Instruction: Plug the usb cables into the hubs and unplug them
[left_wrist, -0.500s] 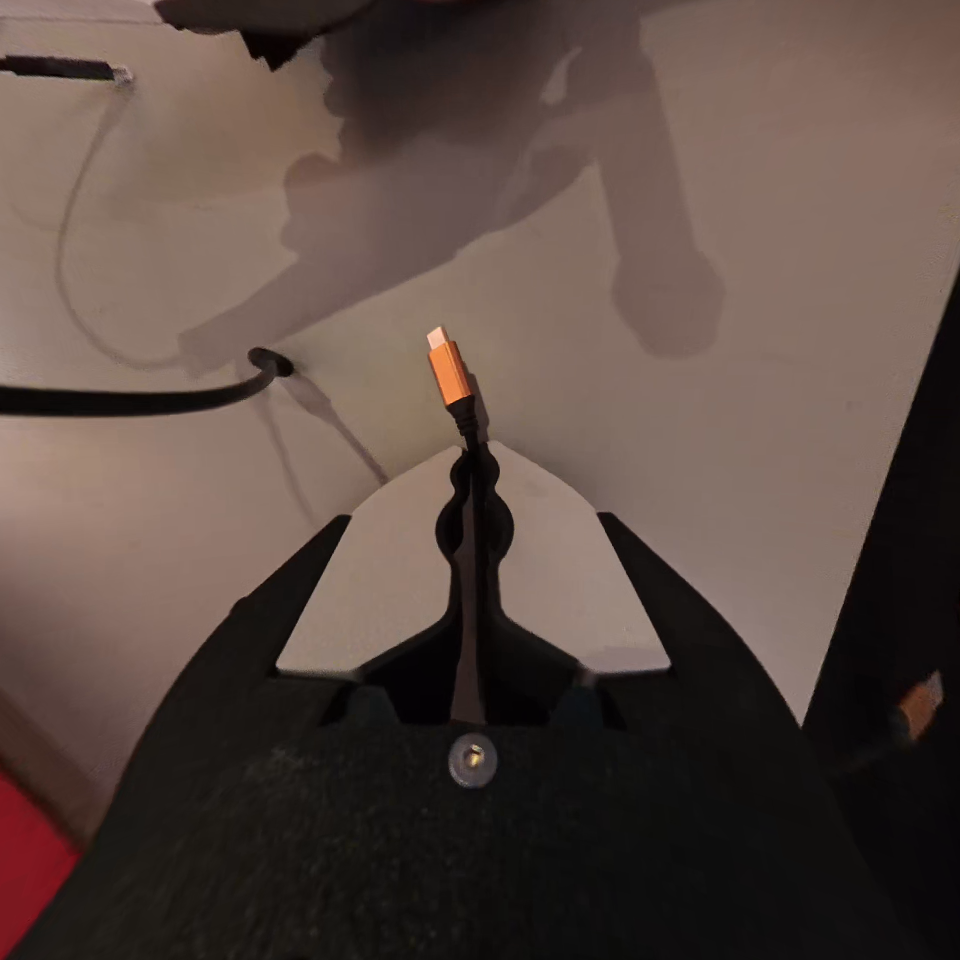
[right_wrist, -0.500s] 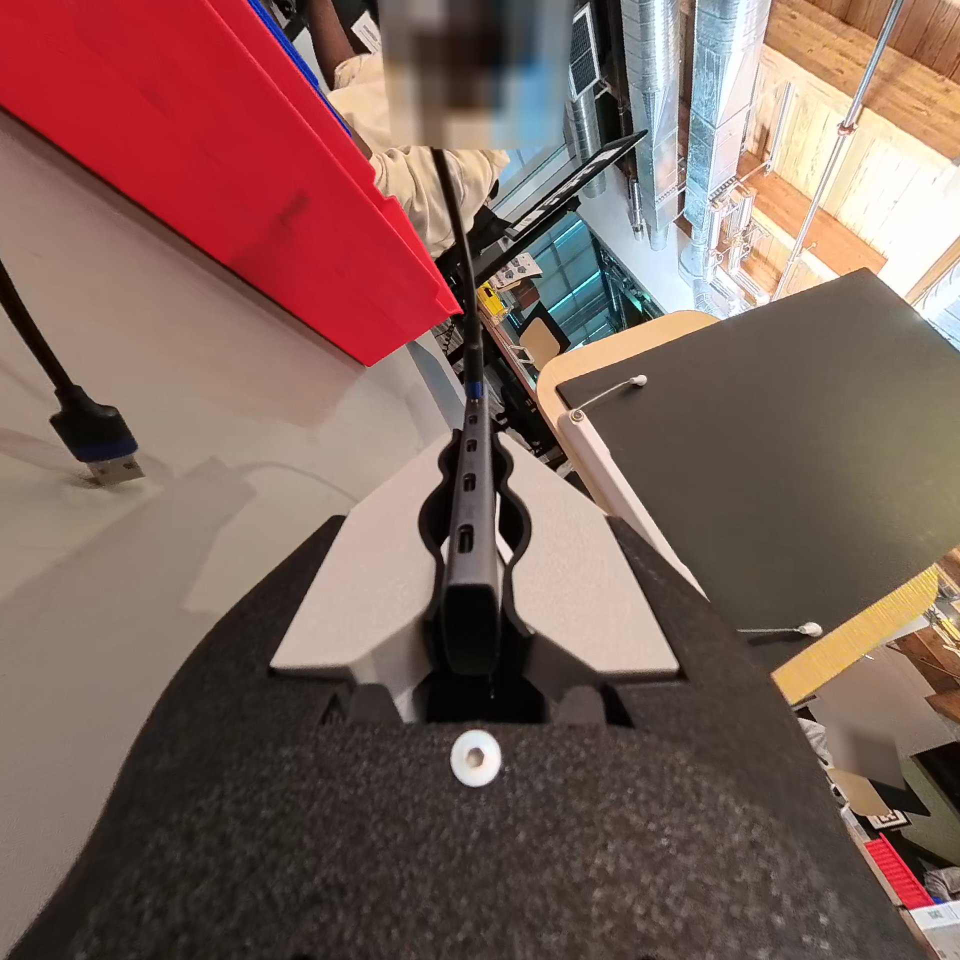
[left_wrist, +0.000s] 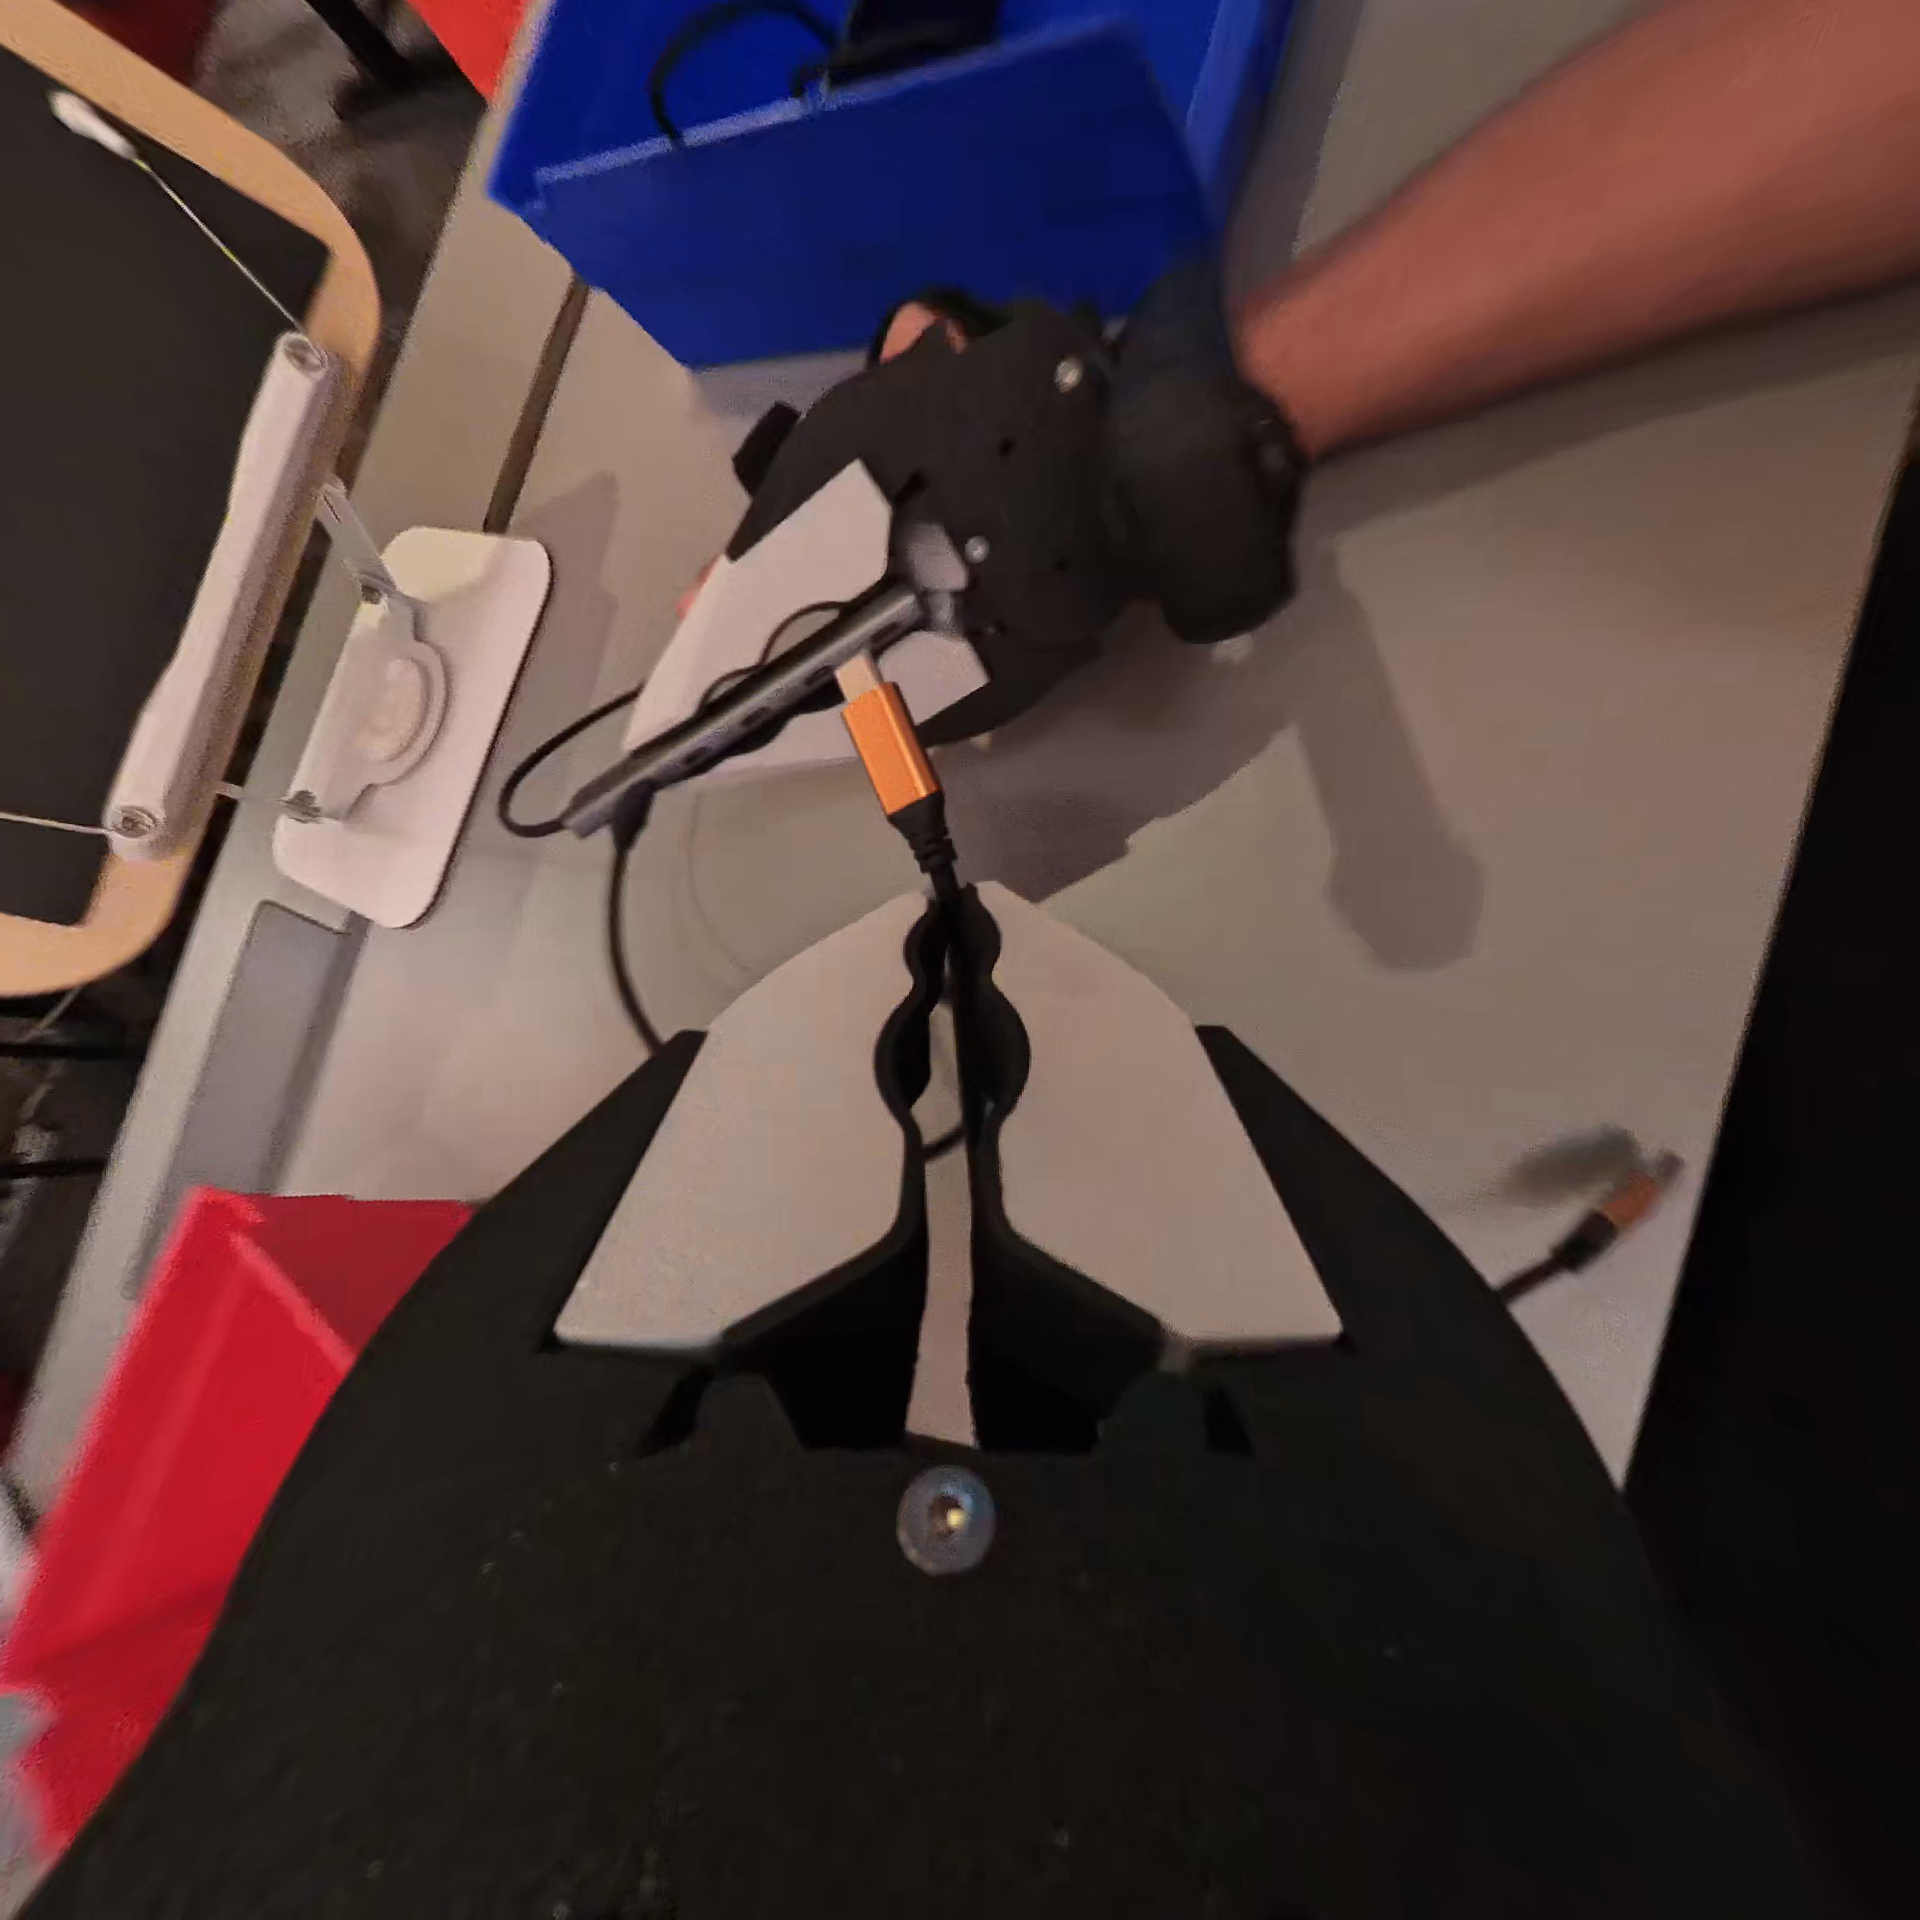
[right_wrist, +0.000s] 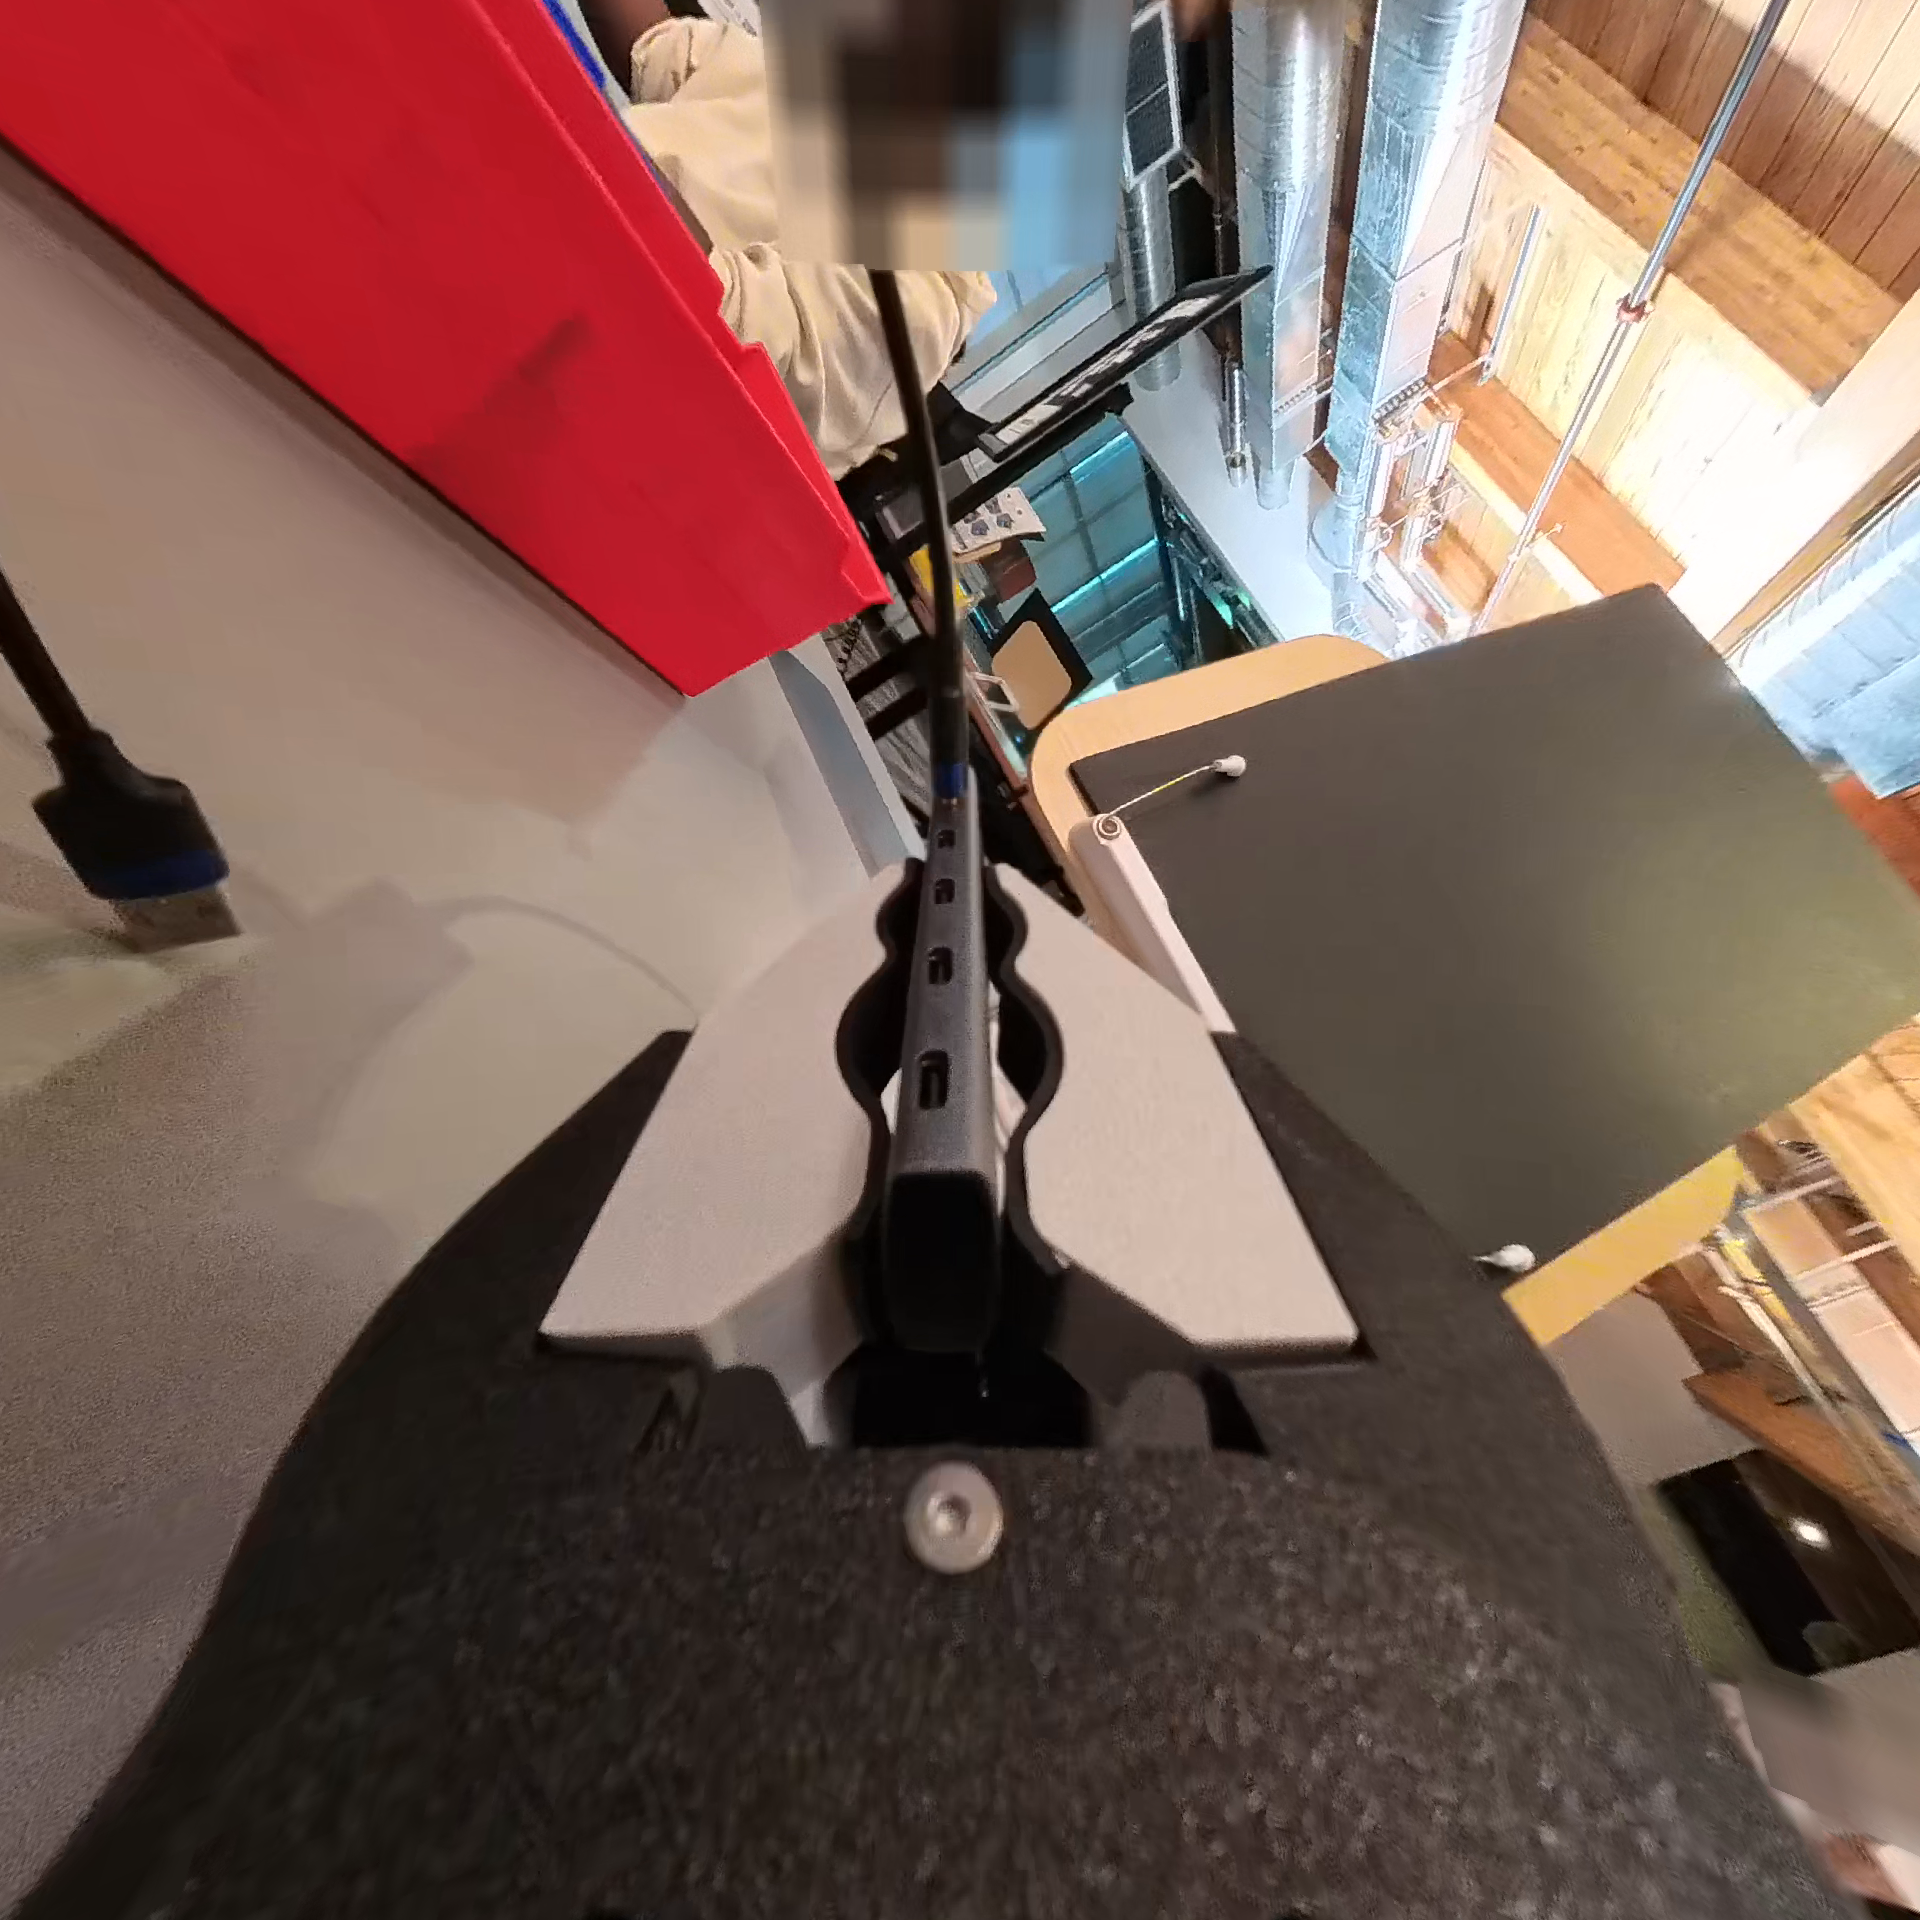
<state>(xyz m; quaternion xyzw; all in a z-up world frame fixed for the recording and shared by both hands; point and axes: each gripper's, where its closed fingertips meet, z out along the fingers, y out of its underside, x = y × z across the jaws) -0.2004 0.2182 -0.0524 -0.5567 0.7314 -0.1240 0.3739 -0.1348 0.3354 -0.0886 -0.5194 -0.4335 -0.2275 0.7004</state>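
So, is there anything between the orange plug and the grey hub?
Nothing visible. The orange plug, held by the left tongs, has its tip just beside the grey hub in the right tongs.

Bare tabletop (left_wrist: 1507, 644) lay open to the right of the left tool (left_wrist: 951, 914), up to a dark panel (left_wrist: 1787, 935) along that edge. Ahead, the right tool (left_wrist: 821, 665) and its grey hub (left_wrist: 748, 707) blocked the way, with a blue bin (left_wrist: 883, 208) close behind. A loose black cable (left_wrist: 623, 935) looped across the surface at left, beside a white stand (left_wrist: 416, 727). A red bin (left_wrist: 208, 1403) closed off the near left corner
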